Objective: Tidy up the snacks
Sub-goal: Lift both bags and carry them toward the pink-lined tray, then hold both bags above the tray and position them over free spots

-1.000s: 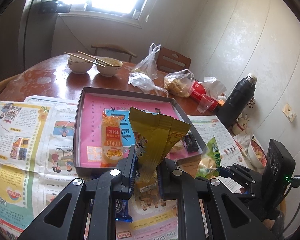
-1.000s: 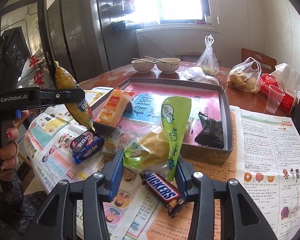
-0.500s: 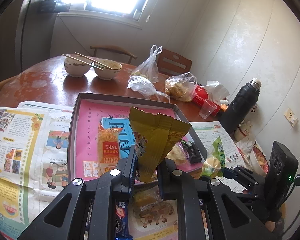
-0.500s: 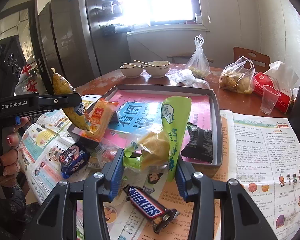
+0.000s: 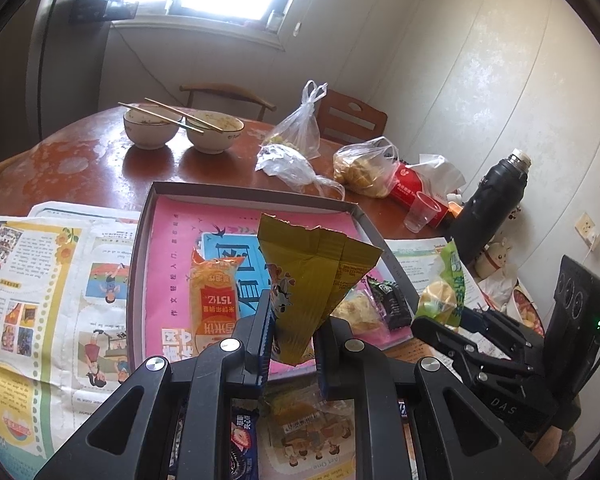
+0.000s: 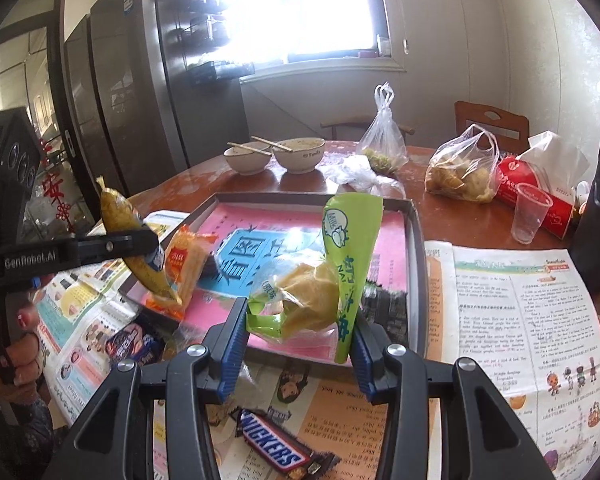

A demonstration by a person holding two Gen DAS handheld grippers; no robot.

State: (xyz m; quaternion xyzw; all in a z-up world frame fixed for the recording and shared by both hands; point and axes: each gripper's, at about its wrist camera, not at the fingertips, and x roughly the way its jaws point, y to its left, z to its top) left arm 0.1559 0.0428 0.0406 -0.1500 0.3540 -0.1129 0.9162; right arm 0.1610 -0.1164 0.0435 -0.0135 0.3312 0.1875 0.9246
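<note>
Snacks, left to right: yellow packet (image 5: 312, 280) clamped upright in left gripper (image 5: 294, 338), over shallow tray (image 5: 140, 240) near edge; orange packet (image 5: 214, 296) flat inside tray, at ten o'clock of that gripper. Green-and-clear bun bag (image 6: 320, 288) squeezed between right gripper (image 6: 298, 346) pads; Snickers bar (image 6: 276, 450) on newspaper (image 6: 520, 320) at six o'clock.

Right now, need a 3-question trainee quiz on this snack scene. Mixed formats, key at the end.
1. True or false: the left gripper is shut on the yellow packet.
2. What does the right gripper hold? A) Snickers bar B) green-wrapped pastry C) plastic cup
3. Fill in: the Snickers bar lies on the ____, outside the tray.

Key: 1 true. 2 B, the green-wrapped pastry. 3 newspaper.
</note>
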